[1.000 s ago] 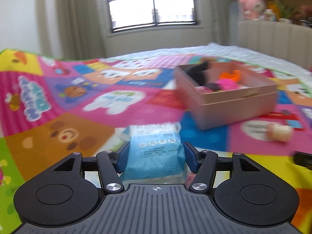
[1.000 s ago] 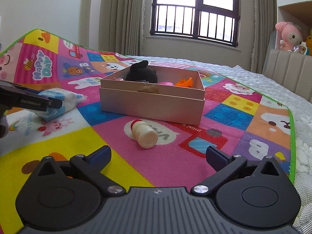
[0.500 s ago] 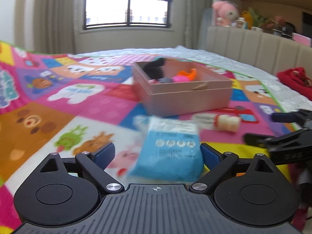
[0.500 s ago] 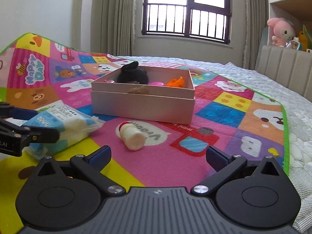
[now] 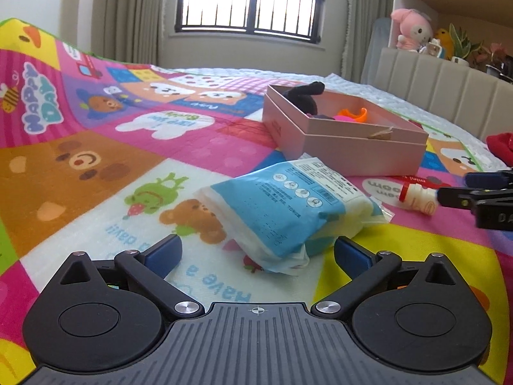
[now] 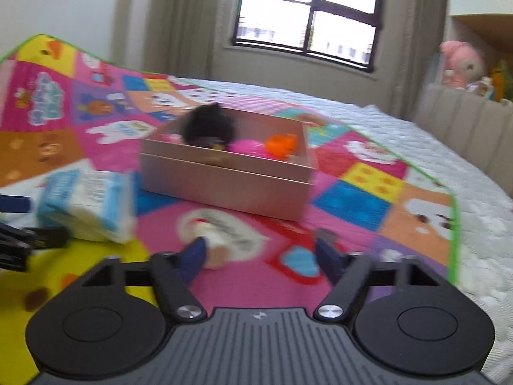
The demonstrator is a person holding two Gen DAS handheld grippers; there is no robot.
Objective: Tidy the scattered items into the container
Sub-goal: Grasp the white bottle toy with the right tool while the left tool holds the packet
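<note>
One left gripper [image 5: 256, 250] is hovering low over the play mat [image 5: 96, 166], its jaws having just been opening and now standing wide and released; one blue-and-white tissue pack [image 5: 288, 205] is lying on the mat just ahead, touching neither pad. One right gripper [image 6: 259, 250] is reaching for one small bottle [image 5: 418, 197] on its side, jaws having just been closing with nothing clamped; its left finger is overlapping the bottle in the blurred right wrist view. Farther off, one pink box [image 5: 352, 144] is holding one black plush toy [image 5: 304, 96], one pink item and one orange item [image 5: 352, 115].
</note>
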